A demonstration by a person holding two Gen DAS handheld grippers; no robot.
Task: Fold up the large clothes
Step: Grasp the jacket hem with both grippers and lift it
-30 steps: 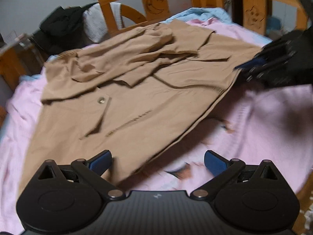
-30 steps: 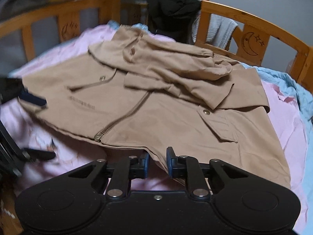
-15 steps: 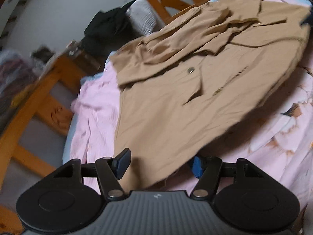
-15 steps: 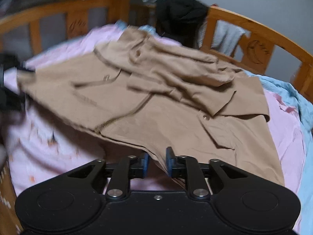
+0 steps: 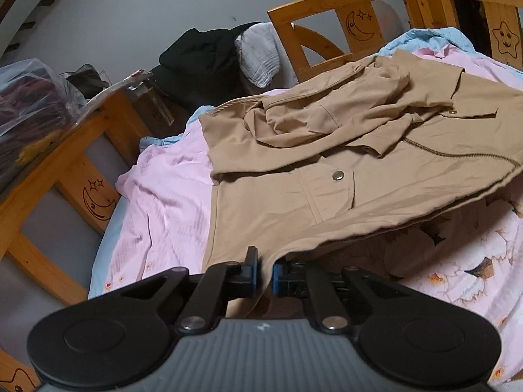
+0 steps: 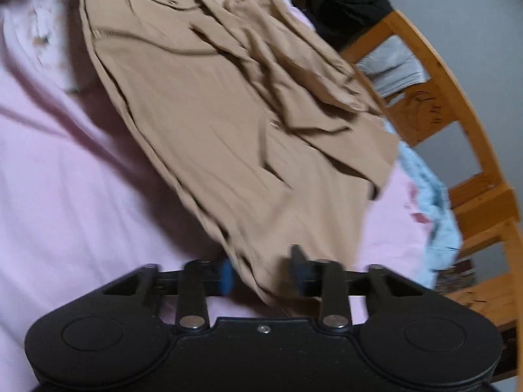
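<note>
Lying spread over the pink sheet (image 5: 163, 192) of a wooden-railed bed (image 5: 327, 23), the tan jacket (image 5: 376, 163) is the landmark for everything else. Its sleeves are folded in across the chest, a zipper (image 5: 457, 154) runs along the front, and a snap button (image 5: 338, 174) sits on a pocket flap near the middle.

At the jacket's near hem corner, the left claw (image 5: 264, 272) has just been closing, and its 2 blue pads now pinch the fabric edge between them with only a narrow slit left. The hem runs away from that grip raised off the sheet, with shadow under it.

At the jacket's other hem corner, the right claw (image 6: 263, 269) stands partly open; the jacket (image 6: 228, 130) hangs down through the gap between its 2 blue pads, and the cloth is bunched there. That view is blurred, so I cannot tell whether the pads actually press on the fabric or merely flank it. The view is also tilted, with the jacket running diagonally away from the claw.

Beyond the jacket's collar end, a light blue blanket (image 5: 425, 37) edges the sheet. A black garment (image 5: 199, 55) and a grey cloth (image 5: 260, 55) hang over the bed rail behind the jacket's shoulder.
</note>
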